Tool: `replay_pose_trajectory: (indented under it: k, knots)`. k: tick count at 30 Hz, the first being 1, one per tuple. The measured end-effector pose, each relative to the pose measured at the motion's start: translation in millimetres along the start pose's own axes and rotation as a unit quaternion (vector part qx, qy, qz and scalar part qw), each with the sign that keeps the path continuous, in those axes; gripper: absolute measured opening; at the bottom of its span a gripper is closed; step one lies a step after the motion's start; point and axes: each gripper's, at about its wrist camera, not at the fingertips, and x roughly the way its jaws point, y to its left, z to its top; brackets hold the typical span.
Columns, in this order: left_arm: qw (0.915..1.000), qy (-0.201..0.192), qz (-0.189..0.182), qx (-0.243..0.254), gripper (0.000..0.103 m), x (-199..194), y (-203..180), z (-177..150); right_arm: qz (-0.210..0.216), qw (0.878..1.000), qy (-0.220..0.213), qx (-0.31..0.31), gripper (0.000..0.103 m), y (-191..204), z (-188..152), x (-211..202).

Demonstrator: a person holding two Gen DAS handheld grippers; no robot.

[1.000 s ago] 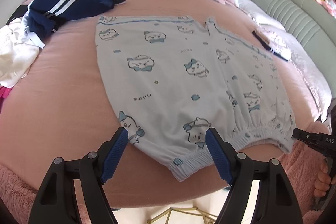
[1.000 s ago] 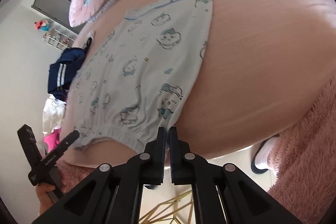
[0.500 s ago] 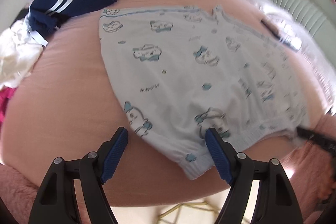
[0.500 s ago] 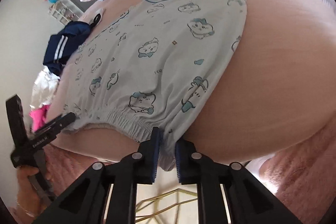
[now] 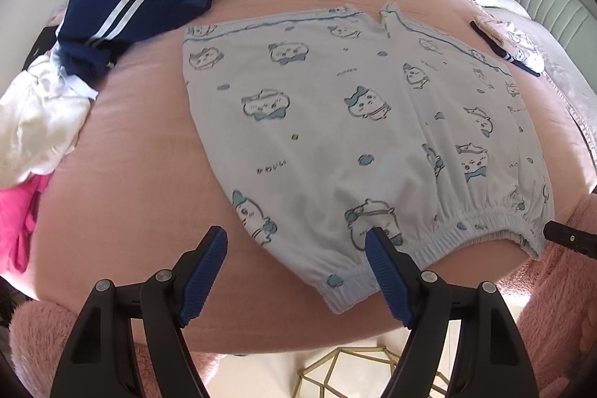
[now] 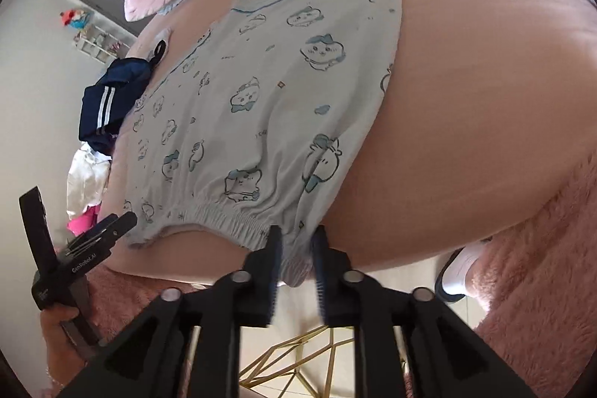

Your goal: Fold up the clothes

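The right gripper (image 6: 296, 241) sits at the near corner of the shorts (image 6: 268, 92), its jaws opening, with a bunched fold of the elastic waistband (image 6: 224, 217) between the pads; whether the pads still press the cloth is hard to tell. The left gripper (image 5: 296, 248) hovers wide over the other end of that waistband, its right pad above the cloth and its left pad above the bare pink bedcover (image 5: 141, 144), holding nothing.

The shorts are pale blue-white, printed with small blue-outlined cartoon animals, and lie spread flat on the bedcover directly ahead of both grippers. The waistband is gathered and hangs slightly over the bed's near edge. Their long axis runs across, along the waistband, with the two leg openings pointing away.

Beyond the left gripper, to its left, lie a navy garment (image 5: 127, 10) with white stripes, a white one (image 5: 37, 122) and a pink one (image 5: 16, 222) cut off by the frame. Far right, a small folded garment (image 5: 515, 43) is partly blurred.
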Motion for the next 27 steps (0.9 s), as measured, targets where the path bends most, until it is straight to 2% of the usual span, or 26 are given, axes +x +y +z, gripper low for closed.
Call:
replay_pose_trajectory:
  k: [1, 5, 7, 8, 9, 13, 15, 17, 20, 22, 24, 25, 26, 27]
  knots:
    - [1.0, 0.002, 0.0, -0.004, 0.075, 1, 2, -1, 0.002, 1.0, -0.001, 0.005, 0.046, -3, -2, 1]
    - [0.9997, 0.008, -0.002, -0.023, 0.075, 0, 9, -6, 0.038, 0.999, -0.011, 0.004, 0.045, -2, 0, 5]
    - [0.999, 0.009, -0.003, -0.043, 0.075, -2, 16, -7, 0.058, 0.998, 0.0, -0.008, 0.033, 6, 4, 14]
    - [0.9985, 0.01, -0.004, -0.054, 0.075, -2, 20, -8, 0.057, 0.998, 0.009, -0.015, 0.018, 10, 5, 21]
    - [0.9975, 0.013, -0.01, -0.069, 0.075, -2, 25, -8, 0.049, 0.999, 0.015, -0.02, 0.011, 12, 4, 27]
    - [0.9874, 0.028, -0.076, -0.136, 0.075, 3, 45, -13, 0.008, 0.999, -0.002, -0.046, 0.004, 19, 2, 21]
    - [0.9862, 0.027, -0.08, -0.142, 0.075, 2, 47, -18, -0.046, 0.995, -0.029, -0.08, 0.003, 27, -1, 11]
    - [0.9858, 0.031, -0.089, -0.14, 0.075, 3, 45, -21, -0.074, 0.991, -0.045, -0.102, 0.003, 30, -5, 3]
    - [0.9815, 0.029, -0.124, -0.143, 0.074, 5, 40, -22, -0.07, 0.992, -0.042, -0.095, 0.003, 27, -4, -2]
    - [0.9808, 0.033, -0.134, -0.138, 0.073, 5, 35, -20, -0.069, 0.992, -0.047, -0.092, 0.003, 26, -2, -3]
    - [0.9814, 0.035, -0.139, -0.128, 0.061, 6, 29, -18, -0.064, 0.993, -0.05, -0.086, 0.003, 26, 0, -4]
    - [0.9823, 0.034, -0.136, -0.124, 0.03, 8, 27, -18, -0.059, 0.993, -0.051, -0.083, 0.003, 26, 2, -4]
    - [0.9826, 0.035, -0.135, -0.122, 0.007, 11, 25, -18, -0.053, 0.994, -0.046, -0.082, 0.003, 25, 3, -4]
    - [0.9826, 0.038, -0.134, -0.122, 0.007, 14, 24, -18, -0.049, 0.995, -0.04, -0.082, 0.003, 24, 4, -2]
